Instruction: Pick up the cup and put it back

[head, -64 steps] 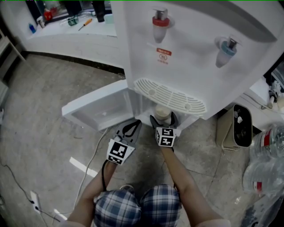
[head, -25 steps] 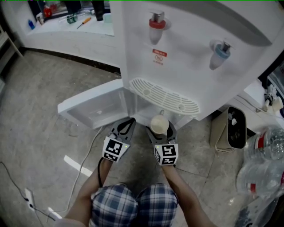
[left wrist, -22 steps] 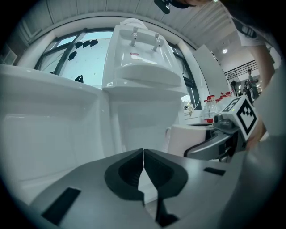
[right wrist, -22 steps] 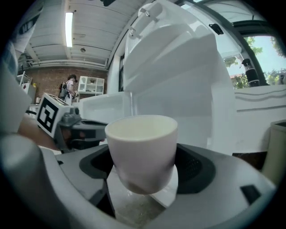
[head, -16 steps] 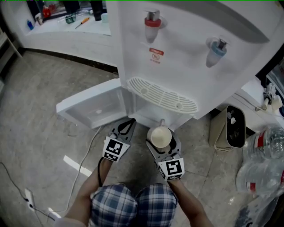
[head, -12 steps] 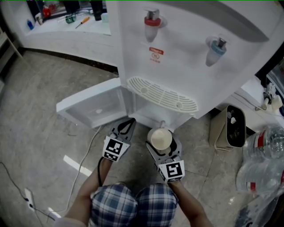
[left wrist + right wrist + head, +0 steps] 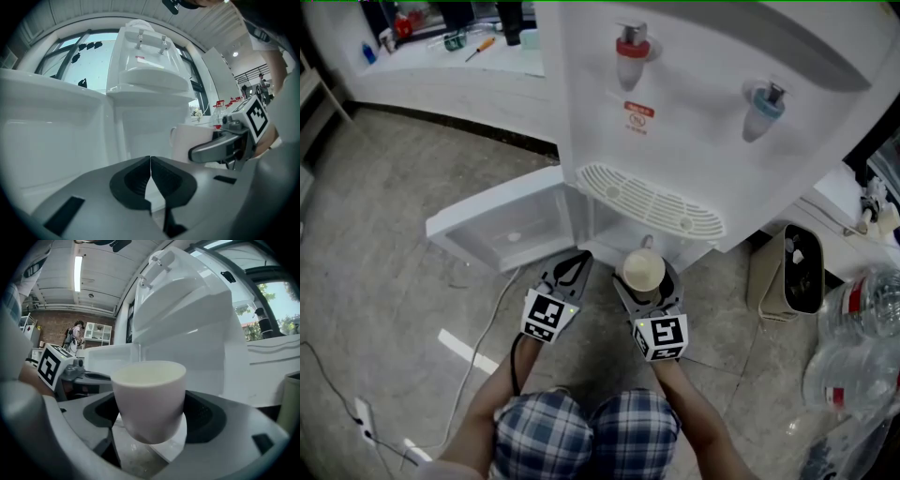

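Fingers (image 7: 206,417) of the right gripper (image 7: 646,281) stand wide and pinch the white cup (image 7: 149,397) by its sides. They hold it upright and clear of the floor (image 7: 384,216), just in front of the water dispenser (image 7: 703,112) and below its drip tray (image 7: 652,199). Just beside it, the left gripper (image 7: 571,272) has its fingers (image 7: 133,180) pressed together on nothing, near the dispenser's open cabinet door (image 7: 502,225).
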Tool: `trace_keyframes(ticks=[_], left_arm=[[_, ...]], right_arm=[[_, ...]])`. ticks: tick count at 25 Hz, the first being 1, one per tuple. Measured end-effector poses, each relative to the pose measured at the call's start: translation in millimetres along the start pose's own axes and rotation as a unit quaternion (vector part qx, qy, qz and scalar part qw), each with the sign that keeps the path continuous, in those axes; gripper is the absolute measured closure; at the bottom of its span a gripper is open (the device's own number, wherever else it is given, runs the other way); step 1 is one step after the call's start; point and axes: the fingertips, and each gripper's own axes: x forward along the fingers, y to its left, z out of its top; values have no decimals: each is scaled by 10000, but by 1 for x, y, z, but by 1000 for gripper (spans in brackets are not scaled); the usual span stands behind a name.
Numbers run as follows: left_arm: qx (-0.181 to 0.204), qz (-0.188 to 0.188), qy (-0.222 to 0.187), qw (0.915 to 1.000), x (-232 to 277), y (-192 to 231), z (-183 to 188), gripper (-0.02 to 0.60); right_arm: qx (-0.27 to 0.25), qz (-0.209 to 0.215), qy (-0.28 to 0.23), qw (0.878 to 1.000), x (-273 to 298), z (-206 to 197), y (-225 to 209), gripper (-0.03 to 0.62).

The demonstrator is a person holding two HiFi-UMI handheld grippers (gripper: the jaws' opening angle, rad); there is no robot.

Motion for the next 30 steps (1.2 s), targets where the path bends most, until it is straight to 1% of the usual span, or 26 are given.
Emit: trace_keyframes(ticks=[8,15,20,30], left_arm=[[-28,4,-50,10000,0,6,4,555],[19,-28,-7,10000,-4,5,5,555],[115,-91,17,9999,-7,1,8,555],[191,-206,58,9996,-12,-9,6,555]], right_arm=[[66,-384,120,9992,54,-16,-31,166],[56,-669,487,9966,91,-55,-48,166],[21,-793,760,9940,106,-82,-58,168],[281,-1040,1113,9879,117,-117,-74,168]])
